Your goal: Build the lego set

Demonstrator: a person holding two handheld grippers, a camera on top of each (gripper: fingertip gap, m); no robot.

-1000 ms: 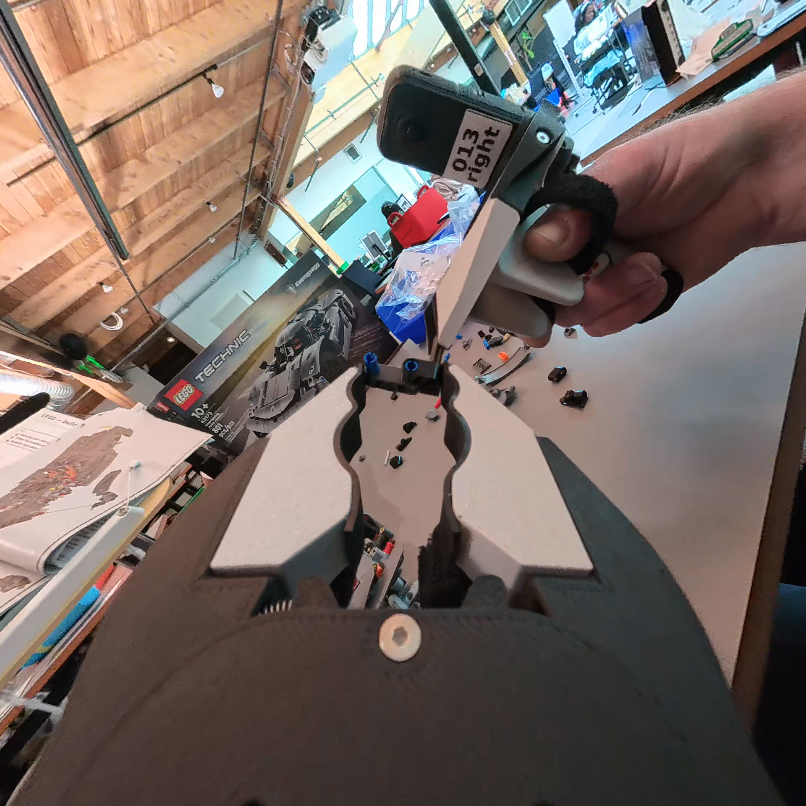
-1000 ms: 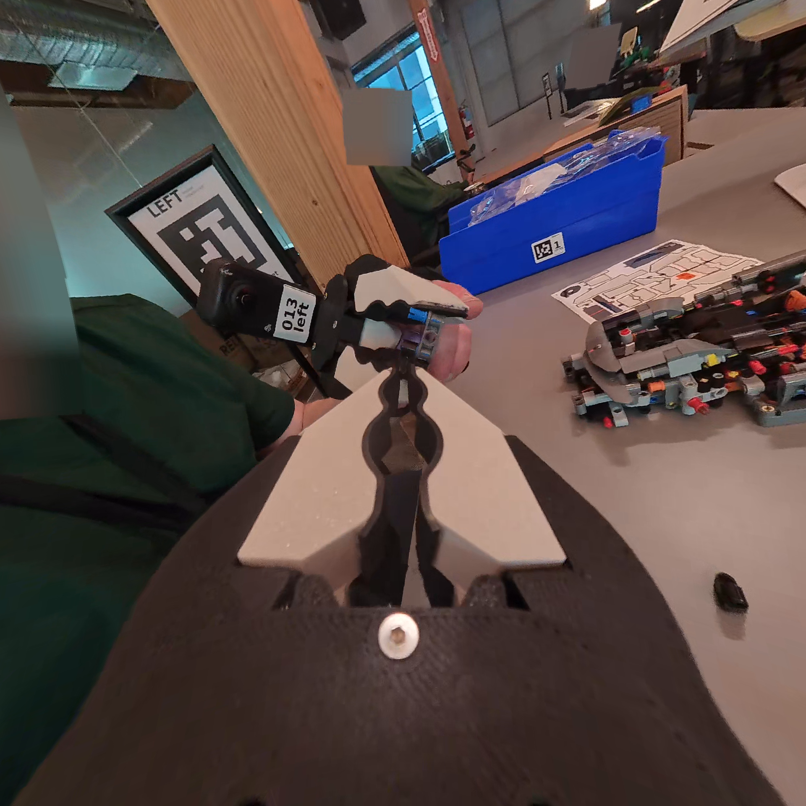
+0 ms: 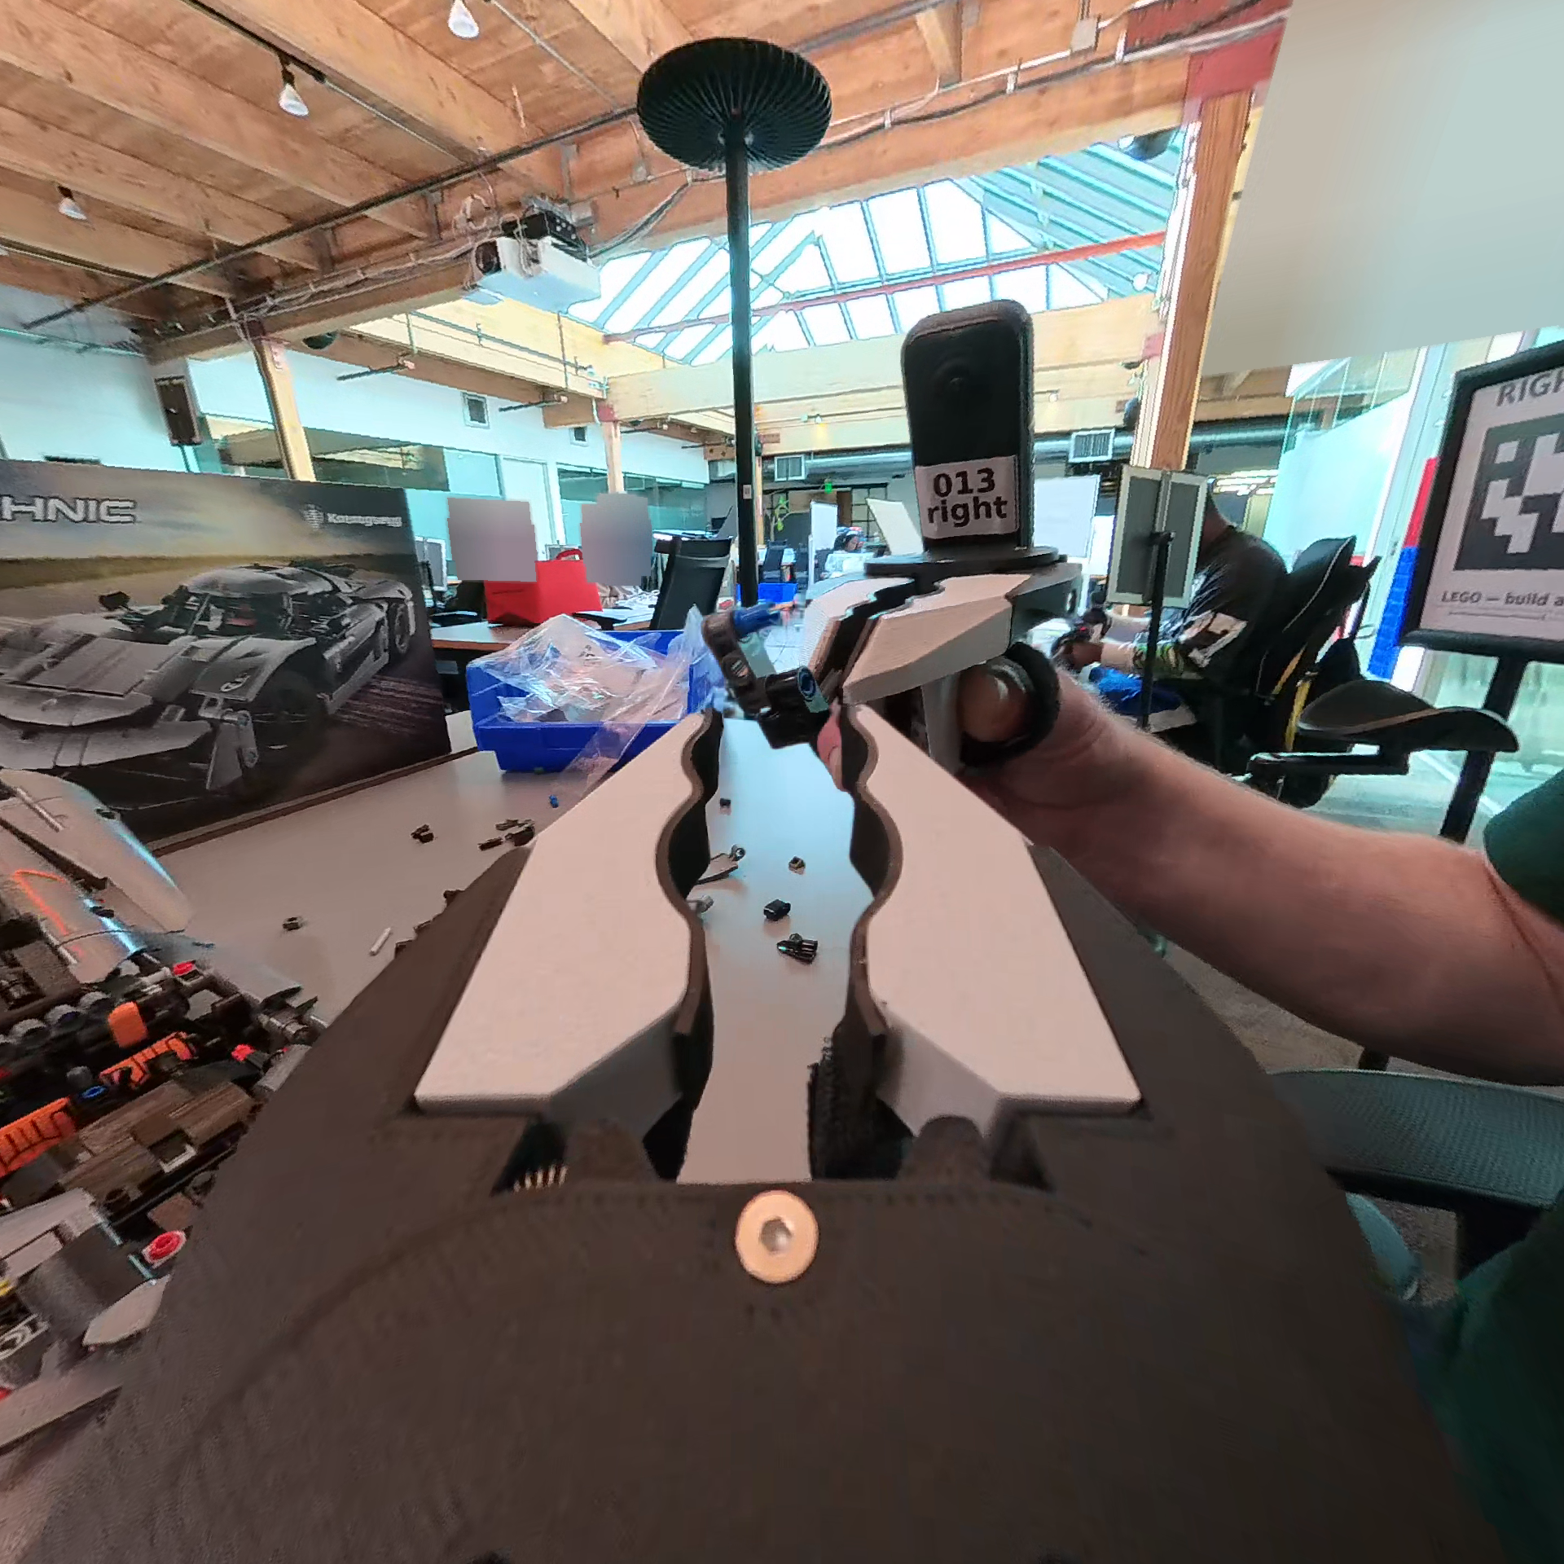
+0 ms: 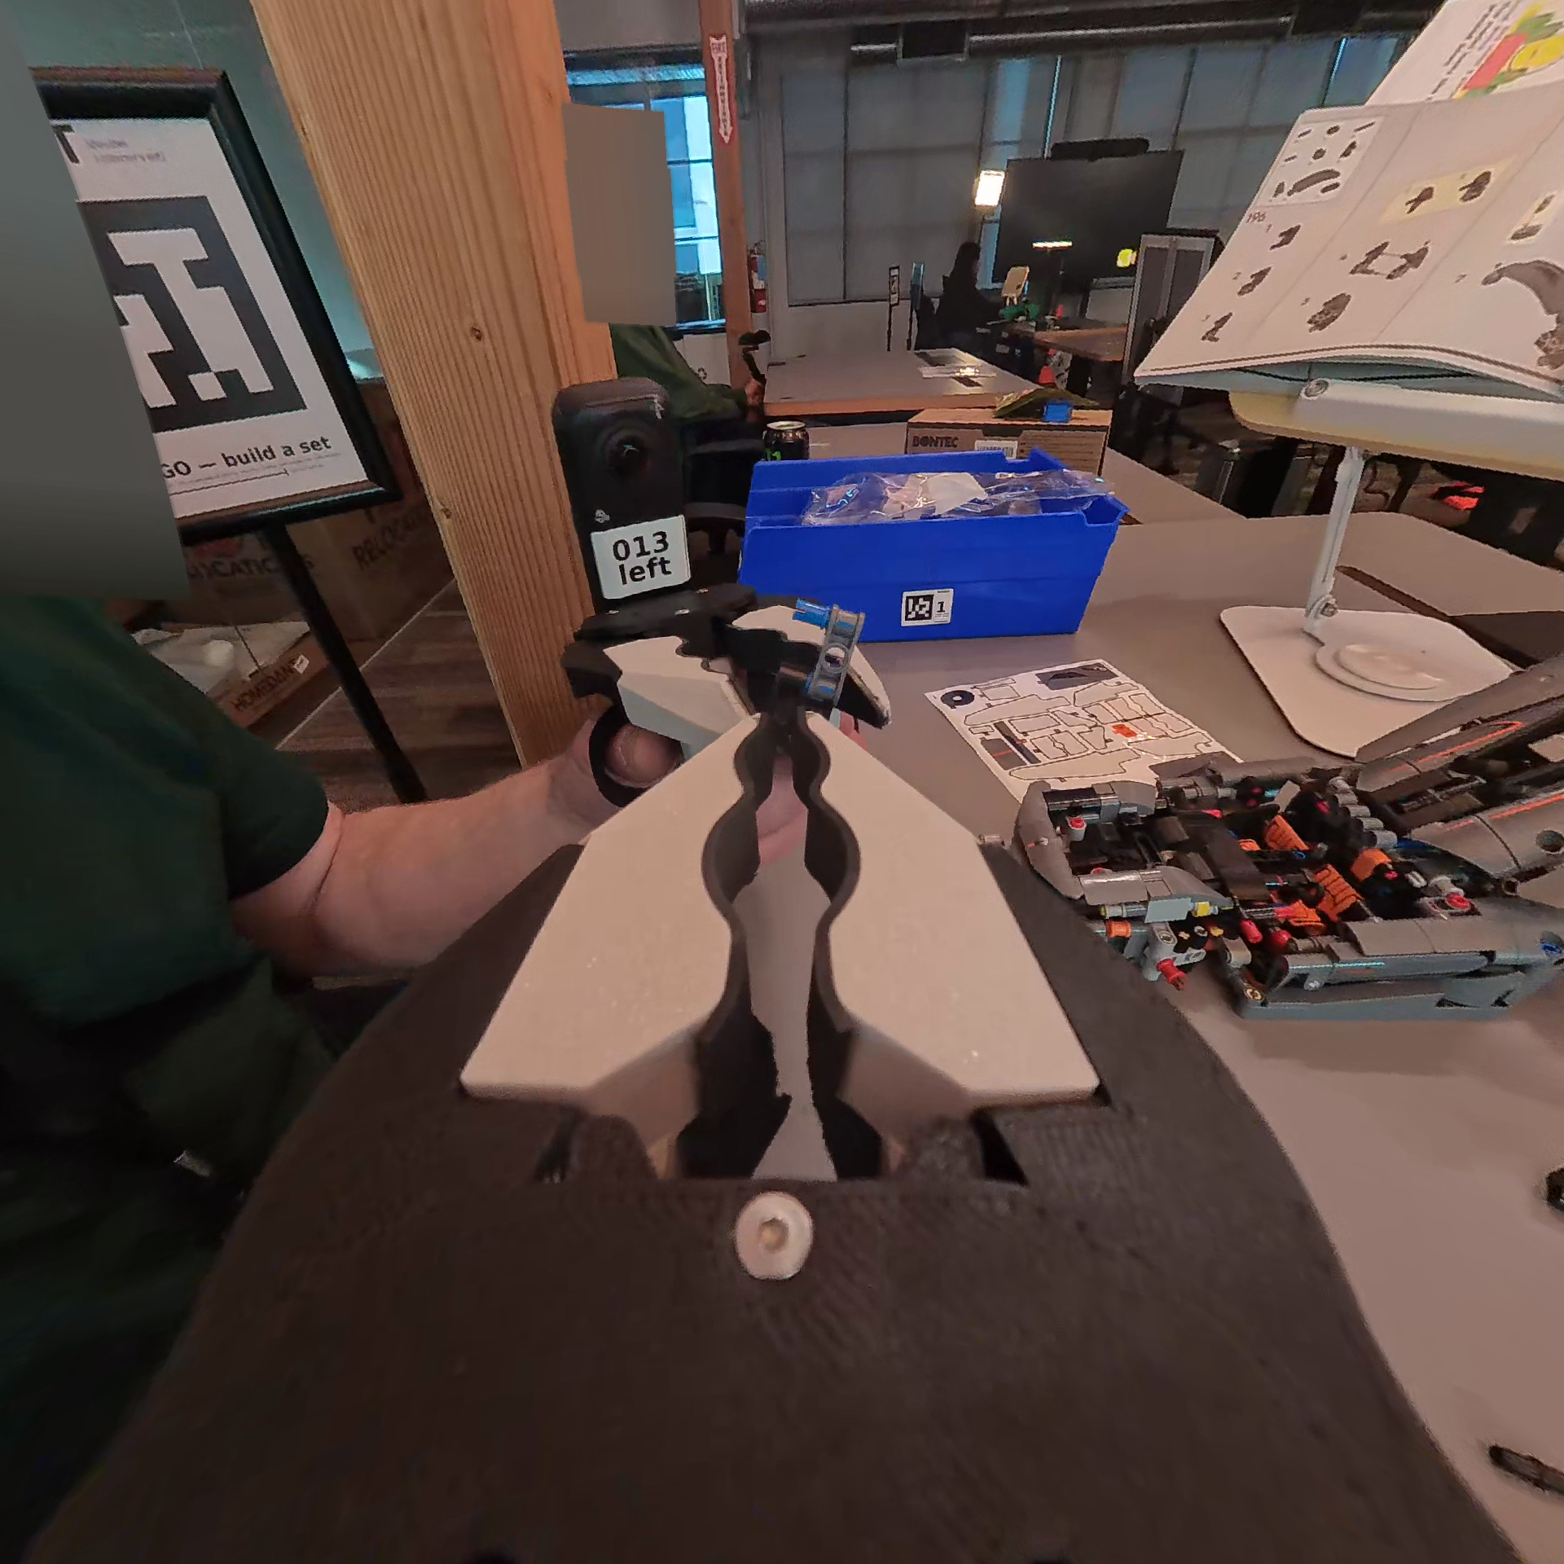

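A small lego assembly (image 3: 766, 677), a grey beam with black connectors and blue pins, is held up above the table. My left gripper (image 3: 777, 719) holds it across its fingertips, with the jaws set wide. My right gripper (image 4: 787, 719) faces the left one and is nearly shut on a black part at the assembly's end (image 4: 829, 656). In the left wrist view the right gripper (image 3: 825, 685) comes in from the right. The half-built grey, black and orange car model (image 4: 1269, 863) lies on the table and also shows at the lower left of the left wrist view (image 3: 101, 1041).
A blue bin (image 4: 922, 558) holding plastic bags stands at the back. A sticker sheet (image 4: 1075, 728) lies by the car. An open instruction book (image 4: 1396, 237) rests on a white stand. The set's box (image 3: 212, 626) leans at the back left. Small loose pieces (image 3: 787, 910) lie scattered on the table (image 3: 338, 863). The tips of both grippers are at nearly the same place.
Both grippers have swung round to level. The right gripper, which met the assembly from above, now meets it from the side. The assembly stays between them.
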